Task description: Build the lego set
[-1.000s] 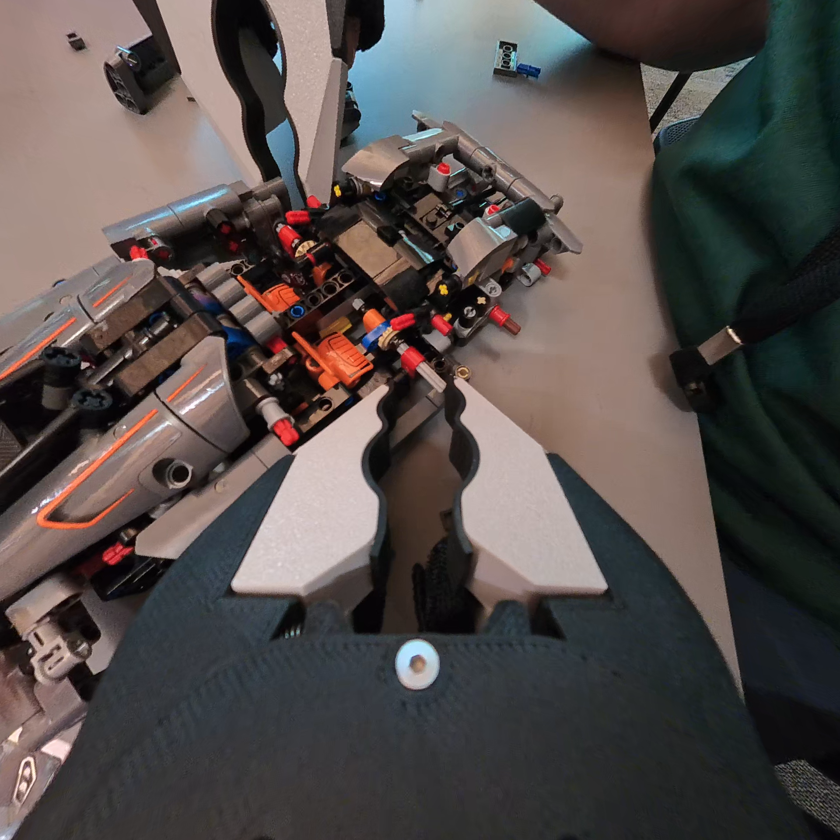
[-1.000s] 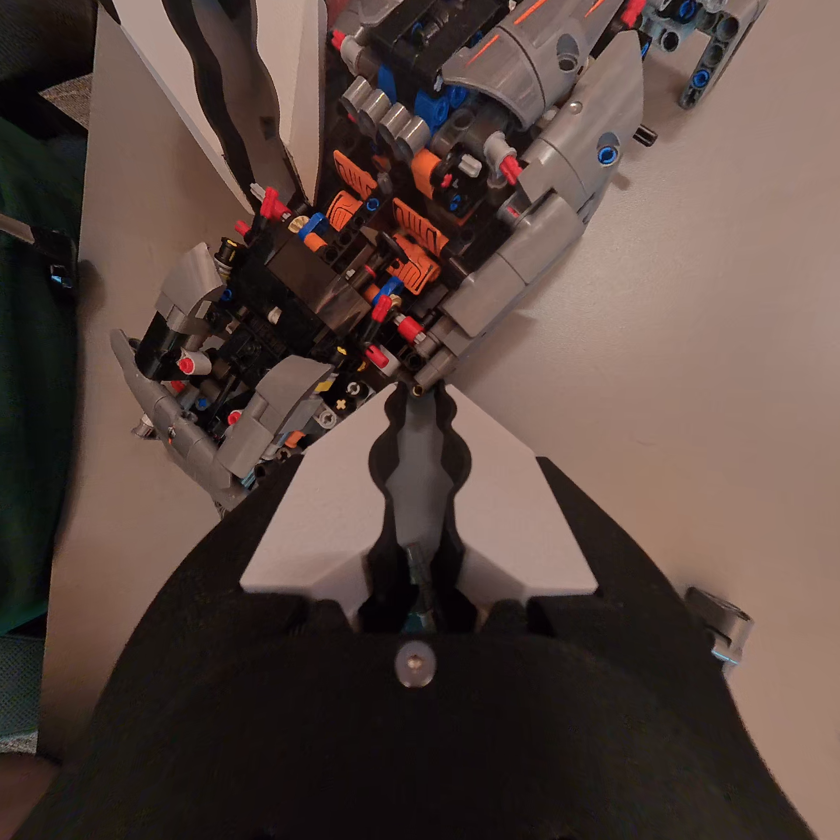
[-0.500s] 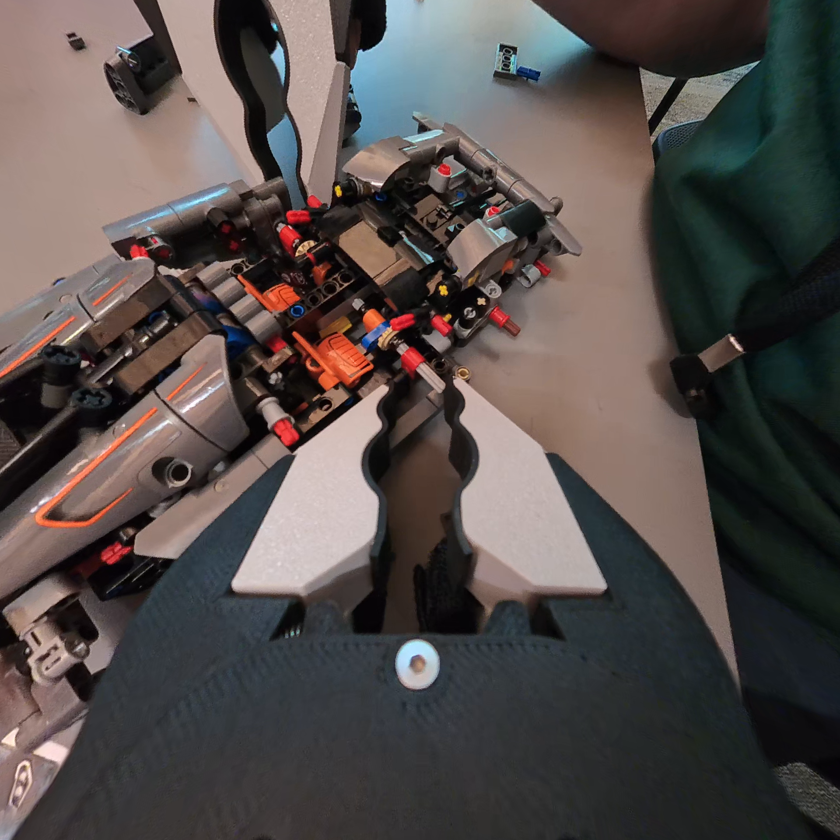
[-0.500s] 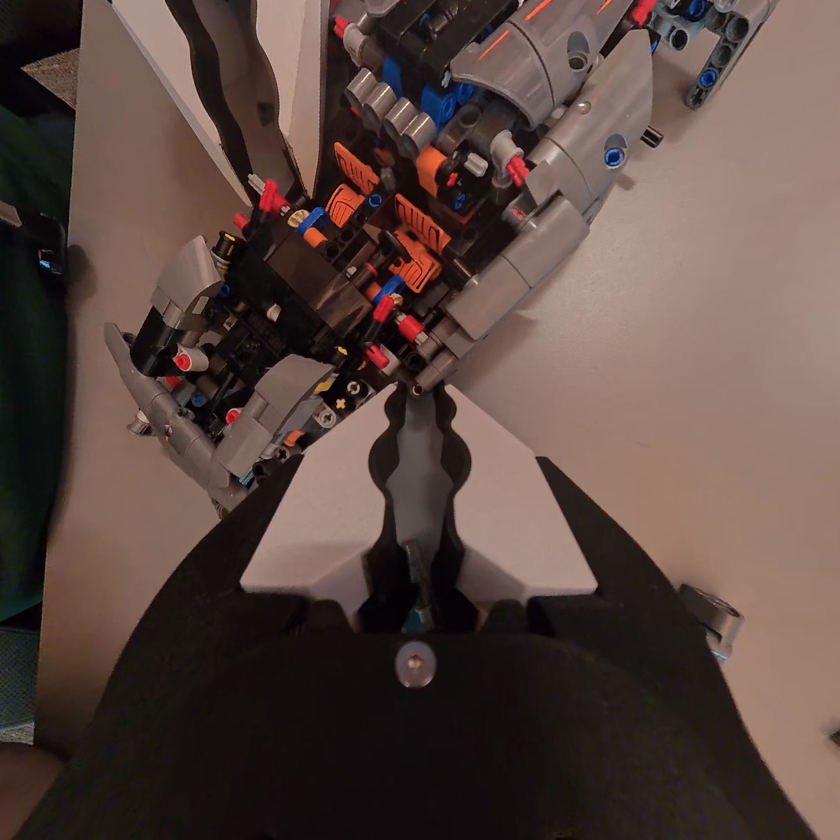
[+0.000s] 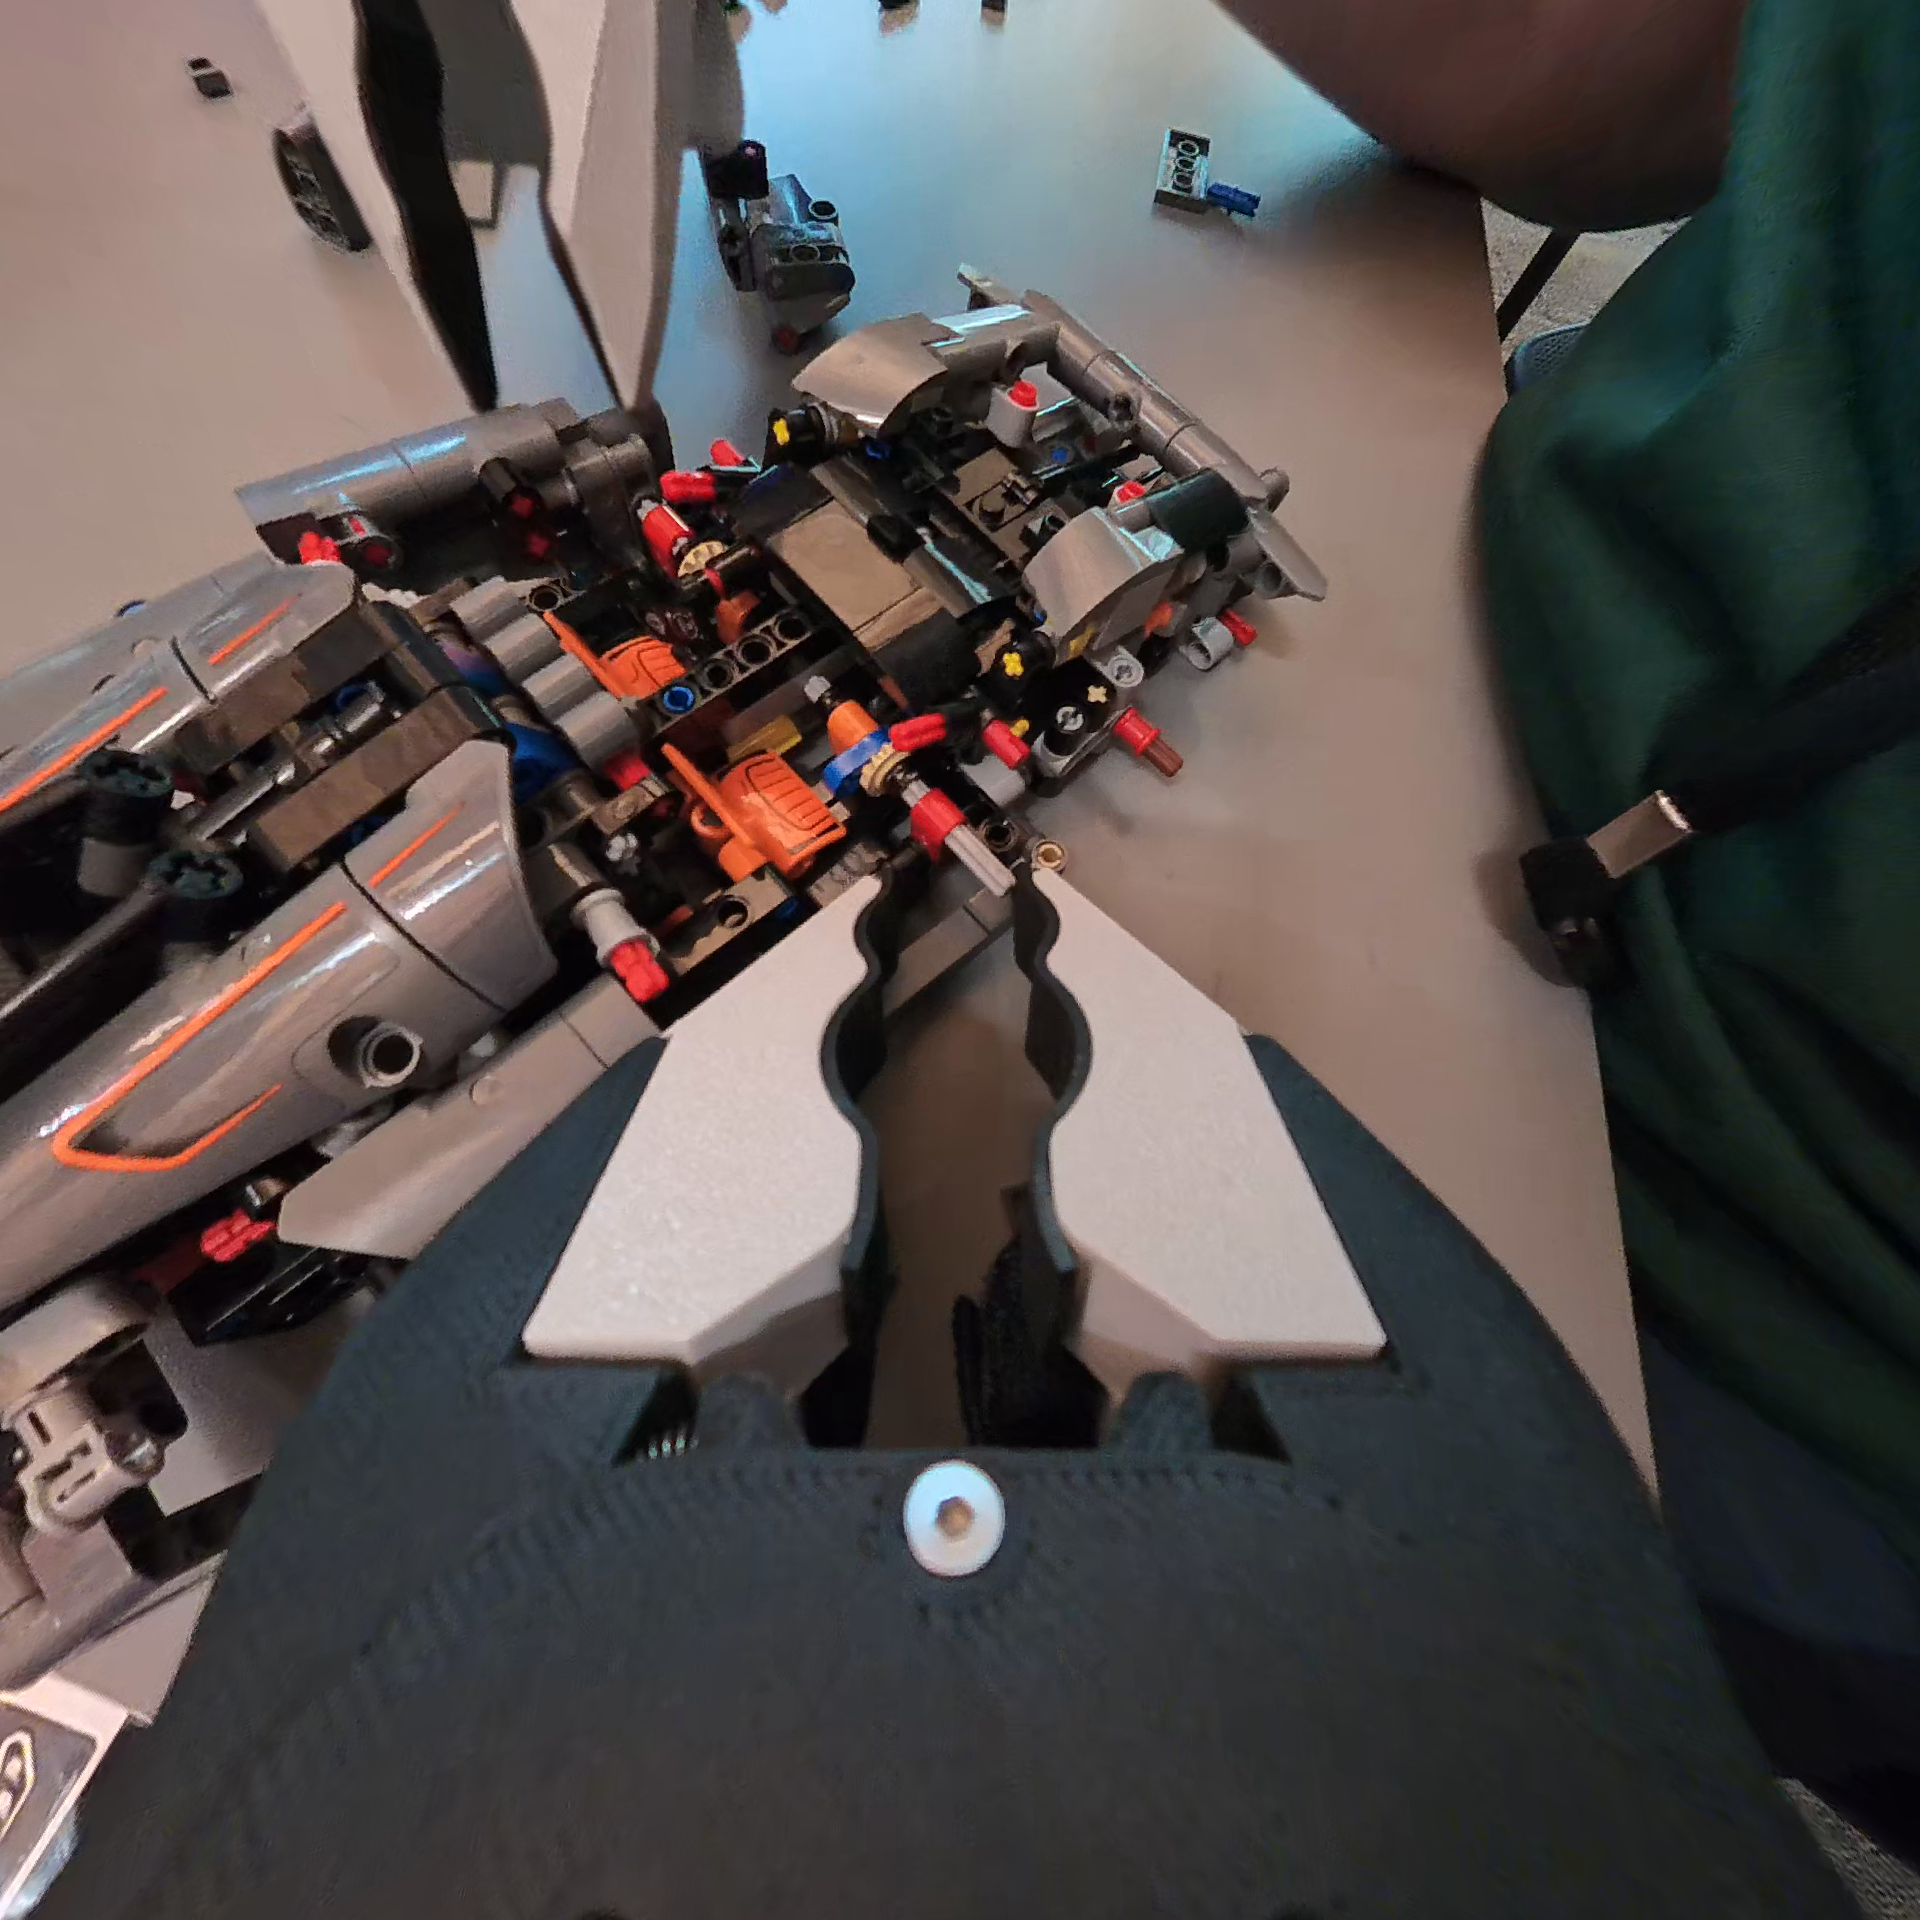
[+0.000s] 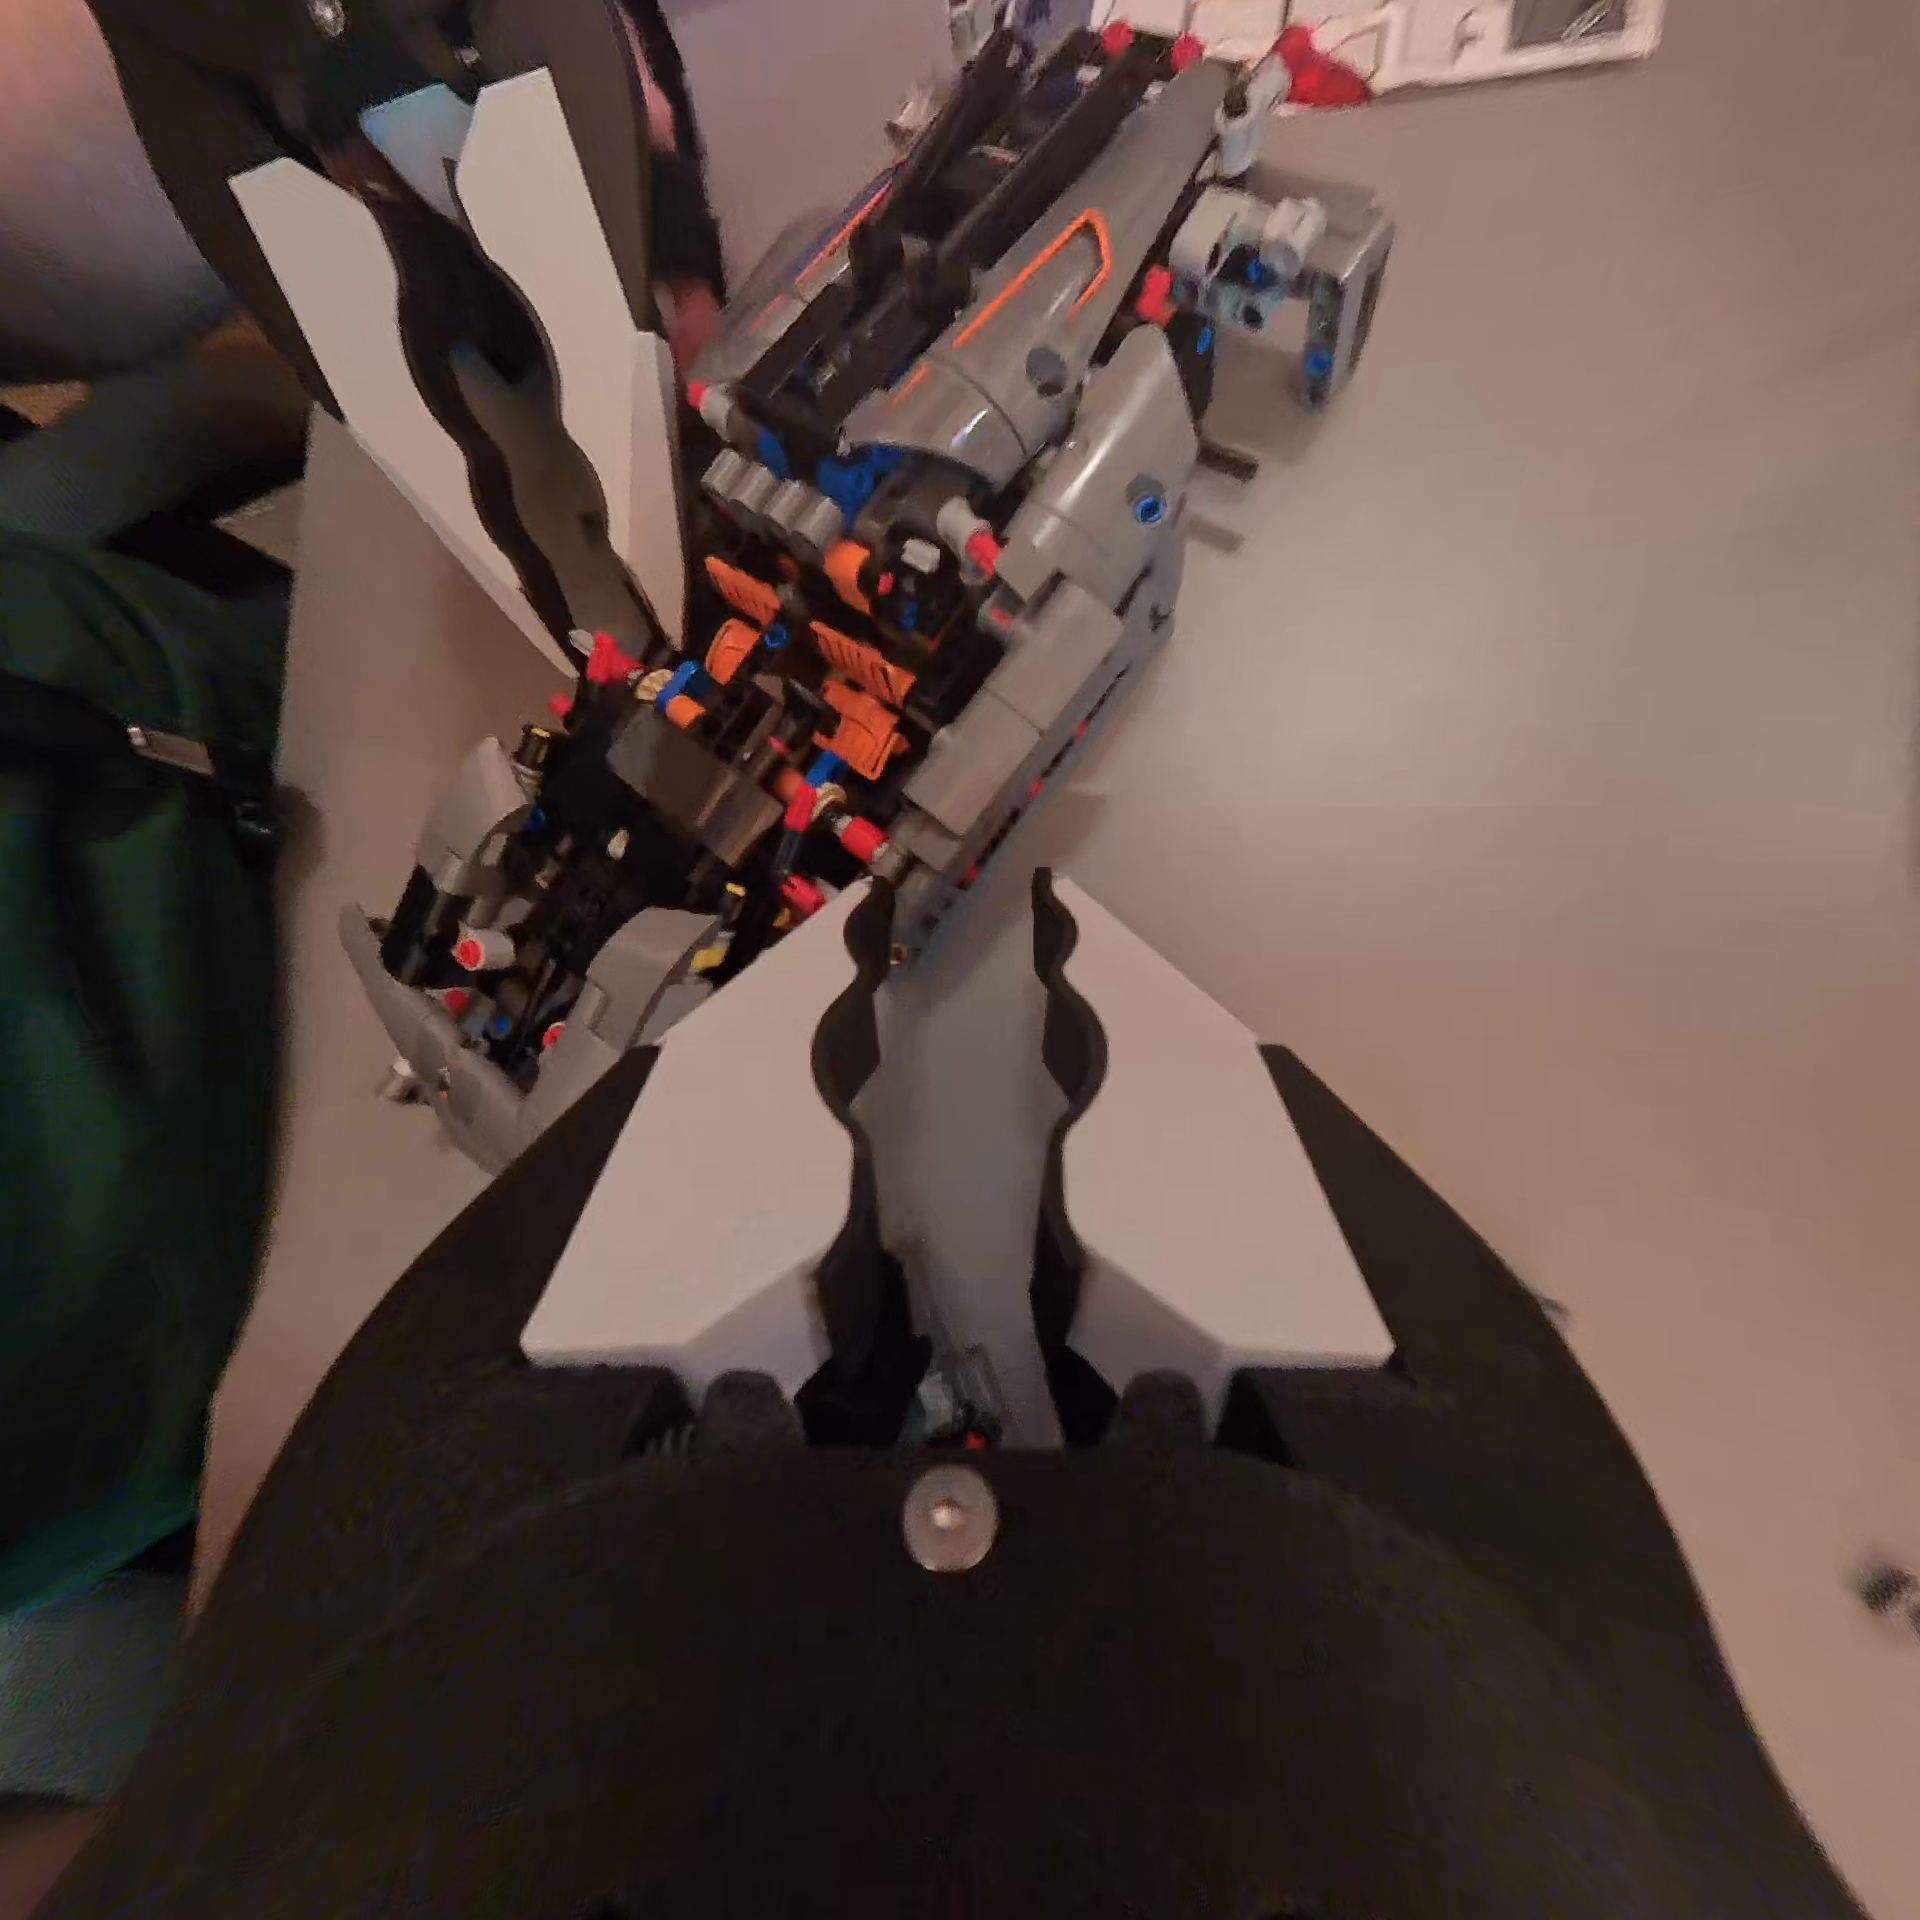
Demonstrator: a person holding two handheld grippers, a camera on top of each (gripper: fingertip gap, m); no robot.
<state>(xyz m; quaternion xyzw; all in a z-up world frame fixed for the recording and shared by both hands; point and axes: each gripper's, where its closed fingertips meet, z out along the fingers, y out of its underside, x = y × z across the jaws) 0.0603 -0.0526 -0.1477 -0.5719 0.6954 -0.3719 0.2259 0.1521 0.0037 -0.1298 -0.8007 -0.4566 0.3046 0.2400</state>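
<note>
The grey, black and orange lego car [image 5: 727, 727] lies on the grey table, part built, with its inner works open. My left gripper [image 5: 956, 888] straddles the car's near side beam by a grey axle with a red bush and appears shut on that edge. It also shows in the right wrist view [image 6: 623, 649], against the car's [image 6: 935, 520] far side. My right gripper [image 6: 956, 888] has its jaws parted around the opposite side beam, tips at the car's edge. It appears blurred in the left wrist view [image 5: 566, 400].
A small grey sub-assembly [image 5: 790, 249], a grey piece with a blue pin [image 5: 1190, 171] and a black wheel [image 5: 312, 187] lie beyond the car. A person in green [image 5: 1714, 727] sits at the table's edge. A booklet [image 6: 1455, 31] lies past the car's far end. The tips of one gripper are about 12 centimetres away from the tips of the other.
My right gripper's jaws have widened and it has tilted up and drawn back a little, so more of the car shows. My left gripper has kept its place and width.
</note>
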